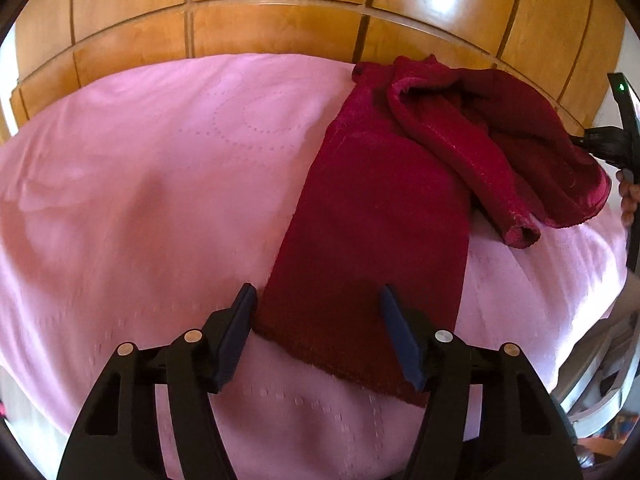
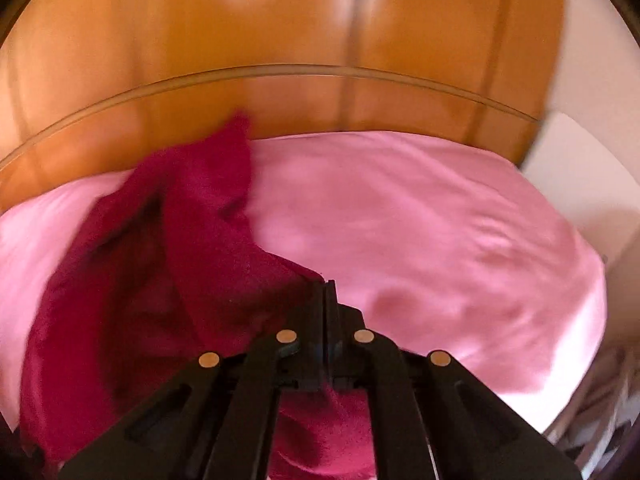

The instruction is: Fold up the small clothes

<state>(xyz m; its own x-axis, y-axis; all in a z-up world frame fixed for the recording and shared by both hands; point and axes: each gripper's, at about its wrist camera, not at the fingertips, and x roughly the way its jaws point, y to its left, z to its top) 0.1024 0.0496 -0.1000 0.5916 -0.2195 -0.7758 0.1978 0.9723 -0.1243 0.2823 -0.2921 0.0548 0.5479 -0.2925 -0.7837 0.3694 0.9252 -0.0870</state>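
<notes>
While the left tool [image 1: 318, 316] hangs open astride the dark red garment's [image 1: 372, 220] near end on the pink bed [image 1: 140, 184], the right tool [image 2: 325, 286] is clamped on its edge.

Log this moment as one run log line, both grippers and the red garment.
left gripper: jaws open astride hem | right gripper: jaws shut on red garment | pink bedspread: underneath

One dark red garment [image 1: 372, 216], one pink bedcover [image 1: 140, 184], one wooden headboard [image 1: 280, 28], two tongs [image 1: 318, 336].
</notes>
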